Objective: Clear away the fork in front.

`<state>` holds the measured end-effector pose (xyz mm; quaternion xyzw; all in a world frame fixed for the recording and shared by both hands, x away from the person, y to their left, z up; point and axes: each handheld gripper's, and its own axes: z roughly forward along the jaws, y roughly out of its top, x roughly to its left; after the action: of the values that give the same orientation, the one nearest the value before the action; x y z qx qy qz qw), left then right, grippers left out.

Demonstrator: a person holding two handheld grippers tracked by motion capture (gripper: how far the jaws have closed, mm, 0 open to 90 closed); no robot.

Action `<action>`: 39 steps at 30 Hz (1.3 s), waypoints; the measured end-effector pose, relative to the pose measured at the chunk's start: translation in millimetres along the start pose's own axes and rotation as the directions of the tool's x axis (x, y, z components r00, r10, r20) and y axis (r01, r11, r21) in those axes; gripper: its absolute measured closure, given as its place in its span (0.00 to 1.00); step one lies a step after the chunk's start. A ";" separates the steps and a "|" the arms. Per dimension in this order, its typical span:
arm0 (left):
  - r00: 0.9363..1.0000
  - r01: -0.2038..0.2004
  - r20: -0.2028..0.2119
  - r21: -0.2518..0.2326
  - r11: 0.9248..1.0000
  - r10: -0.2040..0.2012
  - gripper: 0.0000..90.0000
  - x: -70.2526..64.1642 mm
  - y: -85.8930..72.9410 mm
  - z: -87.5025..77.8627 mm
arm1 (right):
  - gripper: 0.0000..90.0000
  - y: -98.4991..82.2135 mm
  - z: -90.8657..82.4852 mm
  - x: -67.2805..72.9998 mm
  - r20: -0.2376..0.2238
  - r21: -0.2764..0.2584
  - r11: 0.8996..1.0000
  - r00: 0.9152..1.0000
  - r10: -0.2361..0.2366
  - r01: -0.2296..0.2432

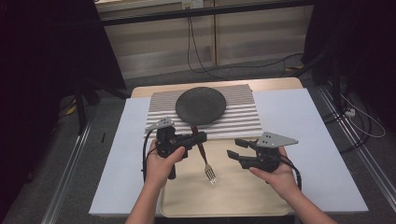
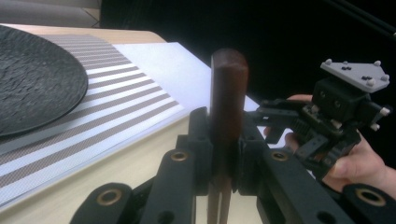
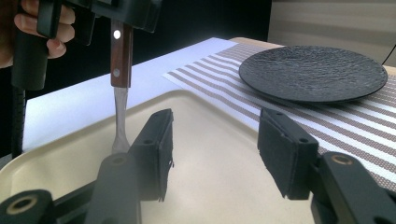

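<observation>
Clearly clamped in left gripper: fork, handle up, tines hanging over tray. Right gripper at three o'clock, jaws parted, empty. Plate at twelve.

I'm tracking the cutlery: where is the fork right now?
In the high view the fork hangs tines-down over the beige tray, its wooden handle clamped in the left gripper, just in front of the dark plate.

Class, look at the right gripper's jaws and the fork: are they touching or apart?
Apart. The right gripper view shows the right gripper with jaws open and nothing between them, while the fork hangs behind them from the left gripper.
</observation>
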<state>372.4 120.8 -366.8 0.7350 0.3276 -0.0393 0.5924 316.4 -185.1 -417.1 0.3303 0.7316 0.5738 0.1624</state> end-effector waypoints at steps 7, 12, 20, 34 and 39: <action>1.000 0.012 -0.013 0.035 0.999 -0.011 0.90 5.8 -0.6 -11.7 | 0.35 -5.9 -14.9 -9.1 0.053 -0.015 1.000 0.998 0.018 -0.017; 1.000 0.019 -0.022 0.046 0.999 -0.018 0.90 9.6 -1.3 -18.8 | 0.26 -9.2 -25.1 -15.0 0.085 -0.012 1.000 0.996 0.026 -0.025; 0.999 0.029 -0.037 0.086 0.996 -0.026 0.90 16.5 -3.1 -30.4 | 0.21 -17.0 -36.0 -21.1 0.115 0.015 1.000 0.993 0.021 -0.023; 0.989 -0.043 -0.130 0.159 0.986 0.064 0.84 35.5 -20.4 -31.9 | 0.19 -23.9 -48.9 -26.5 0.141 -0.006 0.999 0.989 0.034 -0.033; 0.978 -0.081 -0.172 0.186 0.979 0.114 0.77 46.5 -34.0 -22.2 | 0.19 -25.0 -51.1 -28.5 0.132 -0.026 0.999 0.990 0.048 -0.045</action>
<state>383.5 163.8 -409.7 0.8007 0.3388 0.0282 0.4932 298.2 -244.6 -430.0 0.3827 0.7046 0.5627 0.2011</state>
